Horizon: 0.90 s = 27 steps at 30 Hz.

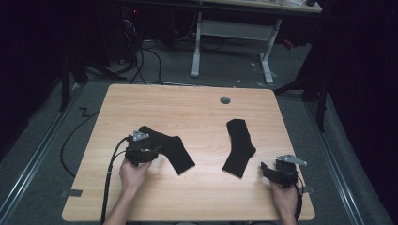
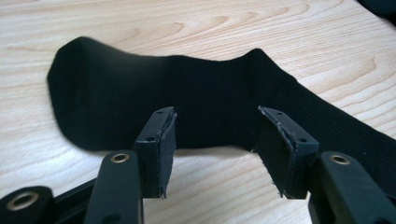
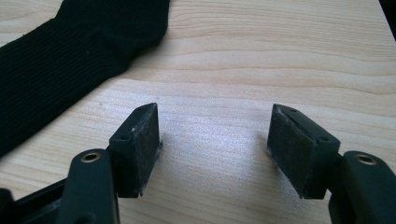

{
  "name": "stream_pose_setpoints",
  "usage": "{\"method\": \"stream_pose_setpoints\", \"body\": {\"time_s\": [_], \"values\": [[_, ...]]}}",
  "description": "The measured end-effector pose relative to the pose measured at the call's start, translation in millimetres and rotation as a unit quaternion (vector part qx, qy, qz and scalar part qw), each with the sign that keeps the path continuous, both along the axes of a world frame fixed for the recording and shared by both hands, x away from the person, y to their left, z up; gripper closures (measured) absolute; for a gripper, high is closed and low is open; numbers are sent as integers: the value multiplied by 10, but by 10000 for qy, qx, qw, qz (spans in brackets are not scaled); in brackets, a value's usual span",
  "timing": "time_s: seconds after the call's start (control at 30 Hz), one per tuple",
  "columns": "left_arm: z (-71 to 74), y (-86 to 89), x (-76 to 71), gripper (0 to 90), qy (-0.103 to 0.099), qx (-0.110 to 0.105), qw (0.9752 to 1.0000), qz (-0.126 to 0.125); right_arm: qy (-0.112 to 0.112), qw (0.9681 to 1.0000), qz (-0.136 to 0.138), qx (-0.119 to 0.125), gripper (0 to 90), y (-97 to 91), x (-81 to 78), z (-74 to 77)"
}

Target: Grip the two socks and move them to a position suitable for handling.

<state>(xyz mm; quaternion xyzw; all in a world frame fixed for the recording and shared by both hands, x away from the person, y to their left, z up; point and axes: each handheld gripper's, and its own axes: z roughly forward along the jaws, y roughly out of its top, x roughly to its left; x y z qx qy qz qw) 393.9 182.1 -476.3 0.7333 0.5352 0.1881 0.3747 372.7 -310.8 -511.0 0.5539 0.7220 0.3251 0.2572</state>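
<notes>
Two black socks lie flat on the wooden table. The left sock is bent at the heel and spreads wide across the left gripper view. My left gripper sits at that sock's near-left edge. Its jaws stand open over the edge, and the pads do not press the cloth. The right sock lies to the right of centre, and its ribbed leg crosses the upper left of the right gripper view. My right gripper rests near the table's front right corner, open over bare wood.
A grey round grommet is set in the table near its far edge. Beyond the table stand a white desk frame and floor cables. A cable trails from the left gripper over the front edge.
</notes>
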Motion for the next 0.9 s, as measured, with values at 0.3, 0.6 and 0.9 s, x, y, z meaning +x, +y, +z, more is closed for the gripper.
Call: {"method": "stream_pose_setpoints", "body": {"time_s": [0.3, 0.6, 0.9], "values": [[-38, -162, 187, 476, 205, 164, 9997, 31, 5, 10000, -1, 6, 344, 2, -2, 0], [-154, -274, 315, 519, 417, 460, 9981, 59, 9, 10000, 9, 3, 343, 4, -4, 1], [-144, -282, 339, 807, 394, 607, 9973, -132, 11, 10000, 17, 1, 343, 4, -5, 1]]}}
